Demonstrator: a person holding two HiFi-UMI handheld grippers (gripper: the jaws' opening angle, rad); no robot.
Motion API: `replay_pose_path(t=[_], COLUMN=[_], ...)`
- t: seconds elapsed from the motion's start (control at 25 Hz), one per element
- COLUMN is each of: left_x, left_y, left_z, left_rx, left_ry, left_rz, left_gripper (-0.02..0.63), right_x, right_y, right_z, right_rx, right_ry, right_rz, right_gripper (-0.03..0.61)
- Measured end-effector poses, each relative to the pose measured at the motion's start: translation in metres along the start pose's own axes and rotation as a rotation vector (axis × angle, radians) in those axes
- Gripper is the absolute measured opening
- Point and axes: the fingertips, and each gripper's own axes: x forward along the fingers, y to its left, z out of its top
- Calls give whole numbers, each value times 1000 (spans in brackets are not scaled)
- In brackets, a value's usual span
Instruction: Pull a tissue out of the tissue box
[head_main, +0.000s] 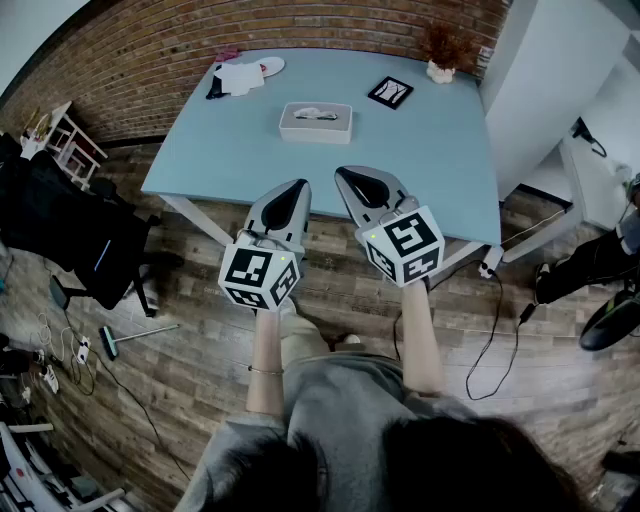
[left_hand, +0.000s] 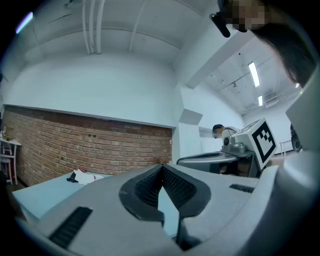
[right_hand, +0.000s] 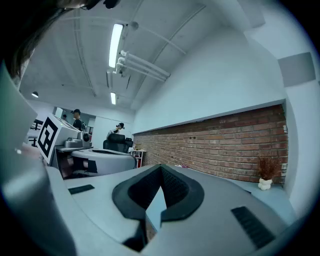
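Both grippers are held level and side by side at the near edge of the bench (head_main: 430, 165). The left gripper (head_main: 300, 184) has its fingers (left_hand: 146, 189) together, tips meeting, with nothing between them. The right gripper (head_main: 344, 172) is the same: fingers (right_hand: 175, 188) closed tip to tip and empty. The tissue box (head_main: 316, 123) lies on the bench ahead of both sets of fingers, well apart from them and roughly in line with the gap between the two grippers. A tissue (head_main: 316, 114) shows at its top slot. Ahead and to the right of the right fingers lies a black card (head_main: 390, 92), and past it, at the far corner, stands a plant (head_main: 440, 50). Far ahead and left of the left fingers sits a white cloth (head_main: 240, 77). A brick wall (head_main: 300, 25) runs behind the bench
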Motion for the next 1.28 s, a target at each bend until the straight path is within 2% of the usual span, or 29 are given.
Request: replay_pose_path(t=[0.32,0.44,0.68,0.92,1.28], left_x=[-1,-1,-12,-14,21], left_y=[-11,-16,-14,2,30], left_z=[-4,-4,-14,-16,-18], left_rx=[-5,-4,-1,-1,-34], left_ry=[11,11,52,97,67], left_rz=[5,8,51,77,77], left_gripper=[3,3,3,3,3], right_x=[-12,-19,-24,-7,36], right_y=[-2,-7,-11,-12,-33], right_z=[-1,2,1,7,5], right_rx=[14,39,67,83,43], right_ry=[-7,-38,-58,-89,-62], right_rz=[5,9,23,31,37], right_gripper=[-2,-2,-2,-2,-2])
